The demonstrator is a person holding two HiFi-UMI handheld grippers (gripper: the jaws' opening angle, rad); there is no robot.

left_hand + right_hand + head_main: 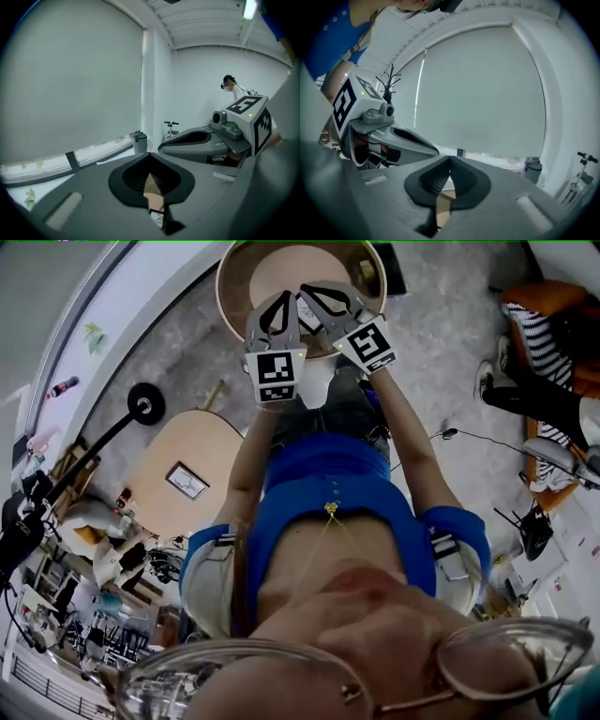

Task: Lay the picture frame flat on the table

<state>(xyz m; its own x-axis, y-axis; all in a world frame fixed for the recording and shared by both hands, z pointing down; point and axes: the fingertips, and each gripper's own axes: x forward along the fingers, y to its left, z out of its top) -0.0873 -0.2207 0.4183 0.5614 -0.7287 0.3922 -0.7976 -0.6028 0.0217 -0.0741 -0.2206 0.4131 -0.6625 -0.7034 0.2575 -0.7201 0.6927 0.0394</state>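
Picture frame (187, 481), small, with a dark rim and a white picture inside, lies flat on a round, light wooden table (150, 460). It is well apart from both grippers. In the head view it sits down and to the left of the grey left gripper (279, 313), nearer to that one than to the grey right gripper (325, 302). The two grippers are held up just beside each other in front of a second round wooden table (281, 266). The left gripper's jaws are pressed together at the tips. The right gripper's jaws are pressed together too. Neither gripper touches the frame.
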